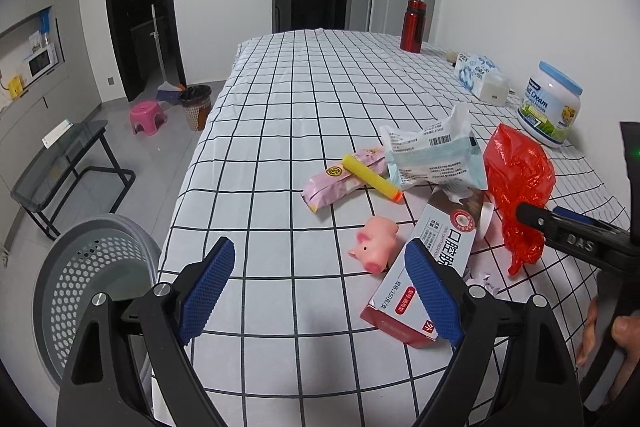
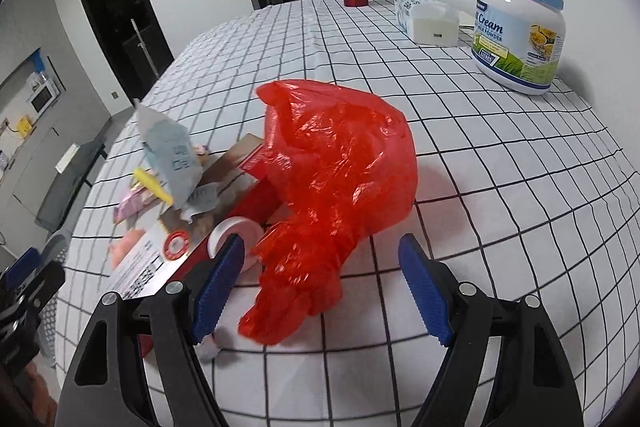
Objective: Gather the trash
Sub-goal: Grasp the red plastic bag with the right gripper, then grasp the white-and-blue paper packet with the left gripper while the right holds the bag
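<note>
Both tools are hovering with fingers spread wide, gripping nothing: the right tool (image 2: 320,283) is flanking the crumpled red plastic bag (image 2: 340,183) lying on the checked desk (image 2: 500,195), while the left tool (image 1: 320,287) is sitting by the toothpaste box (image 1: 432,259), near a pink pig toy (image 1: 374,245).

A table draped in a white cloth with a black grid (image 1: 304,115) carries everything. At its centre, toward three o'clock, lie a crumpled red plastic bag (image 2: 340,183), a long white-and-red toothpaste carton (image 1: 424,259), a pink rubber pig toy (image 1: 374,243), a pink snack wrapper (image 1: 340,183) and a torn pale-blue wipes packet (image 1: 432,155). Toward one o'clock stand a red metal bottle (image 1: 413,25), a blue-patterned tissue pack (image 1: 478,71) and a white milk-powder jar with a blue lid (image 2: 518,39).
</note>
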